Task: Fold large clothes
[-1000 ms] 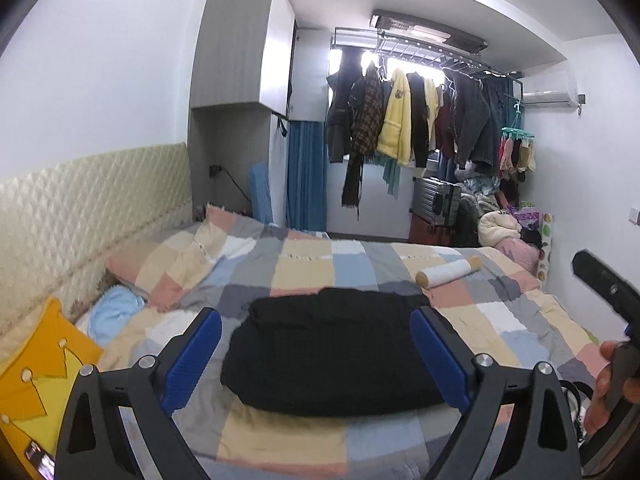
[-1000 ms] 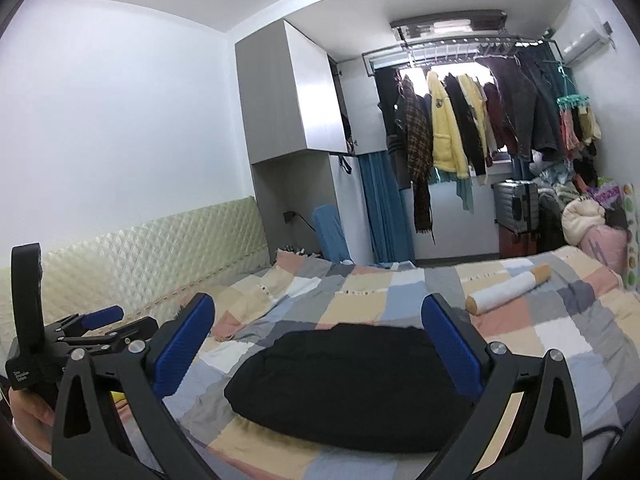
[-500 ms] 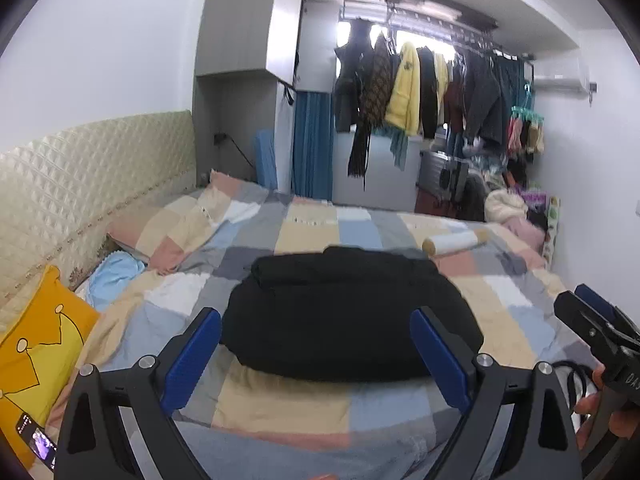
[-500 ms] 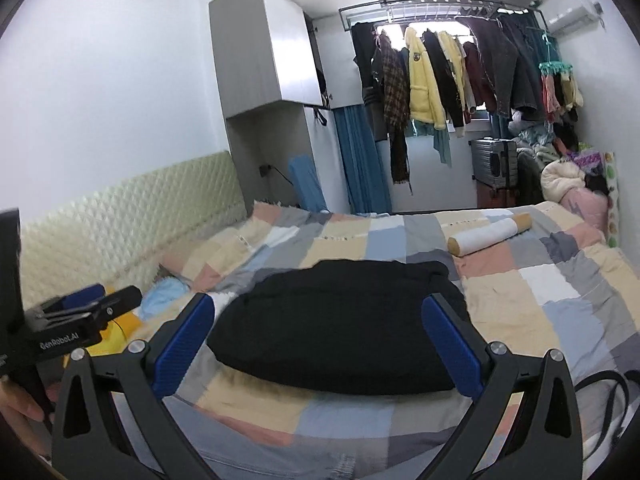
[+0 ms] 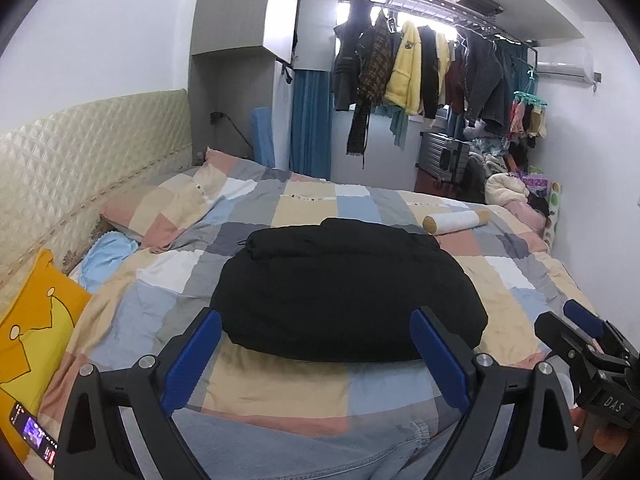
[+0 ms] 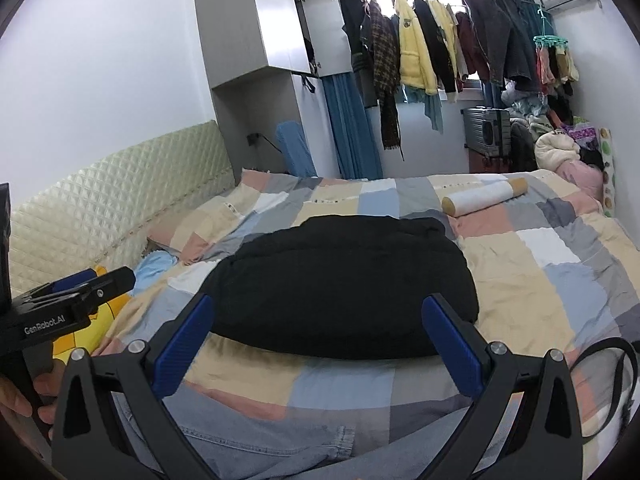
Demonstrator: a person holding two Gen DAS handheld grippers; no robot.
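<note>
The black garment (image 5: 344, 292) lies as a puffy, rounded bundle in the middle of the bed (image 5: 276, 384), on the checked cover, straight ahead at 12 o'clock from both of your tools. It looks already doubled over: a rolled edge or collar runs along its far side, and the near edge bulges in a thick, soft curve. A white roll (image 5: 456, 222) sits beyond it at about 1 o'clock, well apart, and a yellow cushion (image 5: 36, 320) lies off at 9 o'clock by the padded headboard.

Your left tool (image 5: 316, 354) hangs above the near edge of the bed with its blue pads spread wide, gripping nothing. Your right tool (image 6: 320, 344) does the same, jaws fully apart and empty, just short of the bundle. Denim, probably your own legs, shows below both.

Expect this piece to behave like a padded jacket or thick knit: light for its bulk, very soft, springy, and inclined to puff back open once released. The fabric looks matte, not slick, so the pads should hold it, but a shallow pinch would likely catch only the top layer. If another fold is wanted, take the two near corners, at roughly 10 and 2 o'clock, biting deep enough to gather all layers, and lift both sides evenly so it does not slump.
</note>
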